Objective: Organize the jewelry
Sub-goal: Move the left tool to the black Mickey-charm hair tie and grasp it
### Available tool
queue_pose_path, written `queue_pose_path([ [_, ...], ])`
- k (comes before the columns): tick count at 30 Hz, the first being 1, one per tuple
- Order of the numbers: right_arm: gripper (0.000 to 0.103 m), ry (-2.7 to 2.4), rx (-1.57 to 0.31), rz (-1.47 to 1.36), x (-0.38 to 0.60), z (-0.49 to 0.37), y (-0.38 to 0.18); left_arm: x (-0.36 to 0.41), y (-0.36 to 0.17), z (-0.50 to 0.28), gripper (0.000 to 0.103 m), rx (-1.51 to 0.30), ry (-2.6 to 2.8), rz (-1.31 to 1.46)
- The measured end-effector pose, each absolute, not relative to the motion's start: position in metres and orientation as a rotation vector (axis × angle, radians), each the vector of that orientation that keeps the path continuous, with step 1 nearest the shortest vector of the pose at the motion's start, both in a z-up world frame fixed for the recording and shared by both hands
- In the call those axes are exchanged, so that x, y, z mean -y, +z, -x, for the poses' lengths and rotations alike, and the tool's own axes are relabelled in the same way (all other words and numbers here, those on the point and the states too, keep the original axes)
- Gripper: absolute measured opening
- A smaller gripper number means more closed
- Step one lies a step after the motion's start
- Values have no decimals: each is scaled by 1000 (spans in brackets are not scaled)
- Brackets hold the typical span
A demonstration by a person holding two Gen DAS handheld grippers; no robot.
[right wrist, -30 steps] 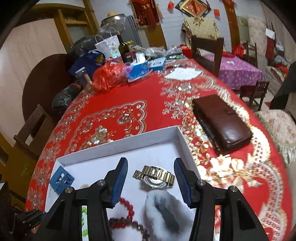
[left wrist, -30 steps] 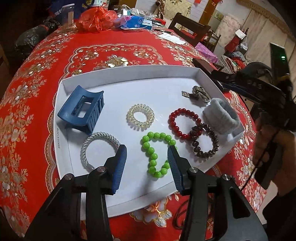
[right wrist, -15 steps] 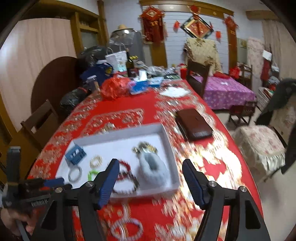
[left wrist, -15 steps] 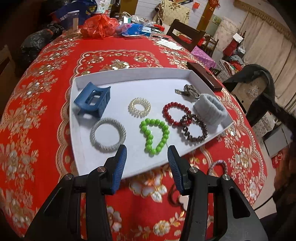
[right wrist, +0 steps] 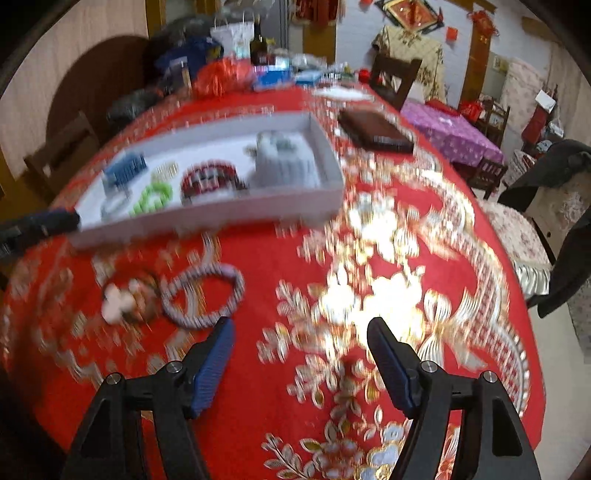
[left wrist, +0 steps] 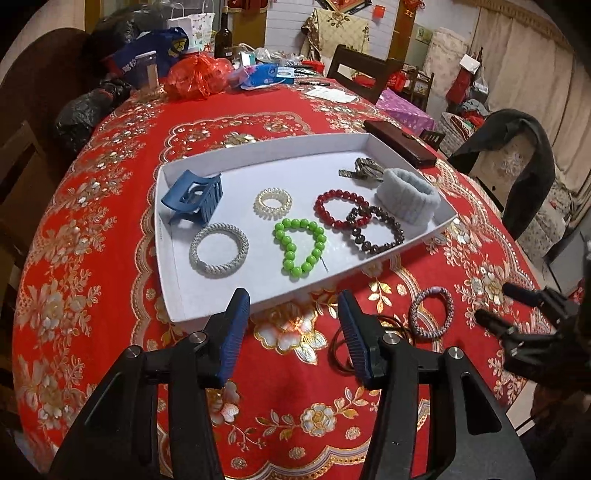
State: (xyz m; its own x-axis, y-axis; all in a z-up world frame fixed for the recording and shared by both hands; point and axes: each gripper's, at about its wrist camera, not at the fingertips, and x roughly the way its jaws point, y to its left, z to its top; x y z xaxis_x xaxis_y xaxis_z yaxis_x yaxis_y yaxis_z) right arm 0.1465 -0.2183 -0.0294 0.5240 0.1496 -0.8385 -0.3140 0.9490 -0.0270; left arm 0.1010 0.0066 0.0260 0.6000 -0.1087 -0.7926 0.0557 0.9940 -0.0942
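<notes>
A white tray [left wrist: 168,258] on the red tablecloth holds a blue hair claw [left wrist: 194,197], a silver bracelet [left wrist: 218,249], a pale coil tie [left wrist: 272,202], green beads [left wrist: 300,246], red beads [left wrist: 341,208], dark beads [left wrist: 376,229], a grey band [left wrist: 408,195] and a watch [left wrist: 364,169]. Outside the tray lie a purple braided bracelet [left wrist: 431,312] and thin brown hair ties [left wrist: 341,349]. My left gripper [left wrist: 291,332] is open and empty, just in front of the tray. My right gripper [right wrist: 299,362] is open and empty, right of the purple bracelet [right wrist: 203,295]; that view is blurred.
A brown wallet [left wrist: 400,142] lies beyond the tray's right end. Bags, a bottle [left wrist: 223,35] and clutter crowd the table's far side. Chairs stand around the table, one draped with a dark jacket [left wrist: 524,147] on the right.
Both grippers have pulled back from the tray toward the table's near edge. The purple bracelet and brown hair ties have come into view. The right gripper has opened wider.
</notes>
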Motion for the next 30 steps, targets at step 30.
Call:
queue_pose_path([
  [30,103,233,-999,159,217,-141,-43,44,-19,-92,49,-1056,-343,-24],
])
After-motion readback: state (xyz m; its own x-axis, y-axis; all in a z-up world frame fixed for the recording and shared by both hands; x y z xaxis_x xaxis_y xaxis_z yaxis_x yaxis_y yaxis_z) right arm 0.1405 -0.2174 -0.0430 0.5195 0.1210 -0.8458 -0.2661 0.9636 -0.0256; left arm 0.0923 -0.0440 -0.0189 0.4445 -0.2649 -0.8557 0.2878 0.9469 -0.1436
